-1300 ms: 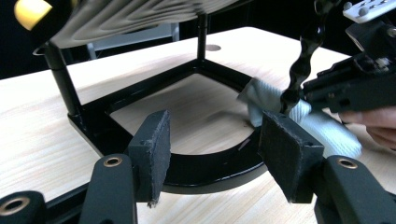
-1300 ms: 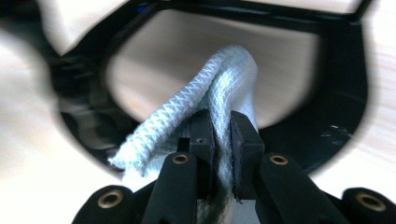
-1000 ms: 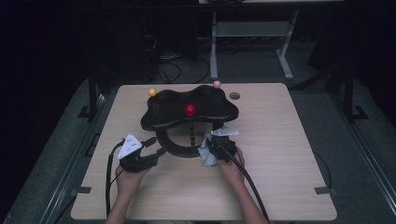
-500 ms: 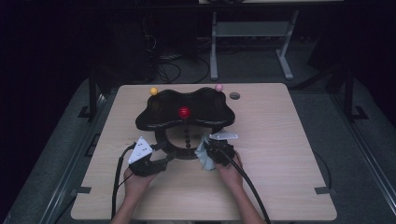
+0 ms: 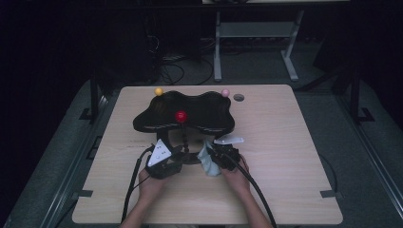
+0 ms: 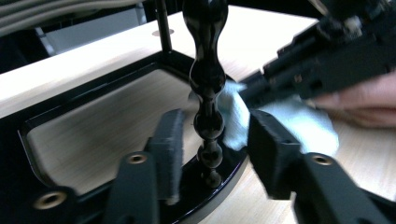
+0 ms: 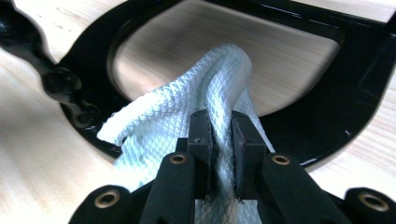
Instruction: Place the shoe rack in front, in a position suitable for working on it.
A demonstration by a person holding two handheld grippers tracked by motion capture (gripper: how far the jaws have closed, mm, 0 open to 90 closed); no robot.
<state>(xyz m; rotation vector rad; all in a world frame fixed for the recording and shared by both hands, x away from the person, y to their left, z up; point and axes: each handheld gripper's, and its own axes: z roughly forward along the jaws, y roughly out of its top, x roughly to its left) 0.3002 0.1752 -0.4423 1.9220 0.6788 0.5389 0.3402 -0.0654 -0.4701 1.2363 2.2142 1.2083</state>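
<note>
The black stand [image 5: 183,115] rises on a beaded post [image 6: 207,93], upright between the left gripper [image 6: 212,144]'s narrowing, untouching jaws. Just beside the post, the right gripper [image 7: 220,140] pinches the white cloth [image 7: 187,116].

I am operating in a lab-type recording room: a bare wooden table [image 5: 285,156] on grey carpet [image 5: 361,142], a metal desk frame [image 5: 252,42] behind it, loose cables [image 5: 166,71] on the dark floor.
</note>
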